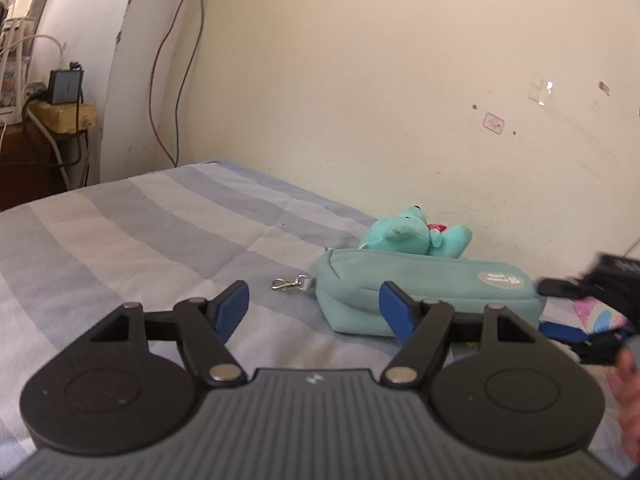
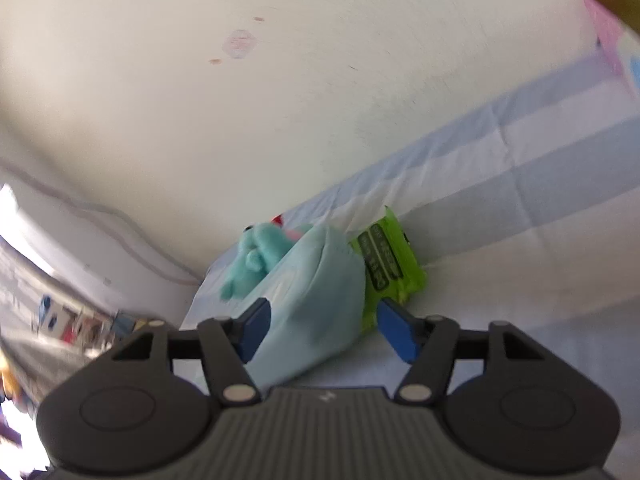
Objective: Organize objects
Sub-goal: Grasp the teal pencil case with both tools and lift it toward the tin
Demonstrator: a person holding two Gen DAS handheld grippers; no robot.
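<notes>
One teal zip pouch (image 1: 432,292) lies on the striped bed sheet (image 1: 140,232) close to the cream wall (image 1: 360,80). In the left wrist view it sits right of centre, long side across the frame, with a single metal clip (image 1: 289,283) at its left end resting on the sheet. One teal plush toy (image 1: 416,234) lies just behind the pouch, against the wall.

The left claw (image 1: 314,310) is partly open with nothing between its blue pads; the right pad overlaps the pouch's front in the picture, but whether it touches cannot be told. At the right edge of this view the right claw (image 1: 592,308) appears dark and blurred beside the pouch's far end, above a pink patterned fabric (image 1: 600,316).

The right wrist view, blurred, shows the same pouch (image 2: 316,304) end-on at centre, running up between the blue pads of the right claw (image 2: 320,330), which stand apart from it on both sides, so the pouch is not gripped. The plush toy (image 2: 256,260) shows left of the pouch. Only this view shows one lime-green packet (image 2: 386,264) with dark print, lying just beside the pouch on its right.

Only the left wrist view shows the clip, two hanging cables (image 1: 176,80), one red and one dark, at upper left, and a black adapter (image 1: 64,87) on a yellowish block at far left.
</notes>
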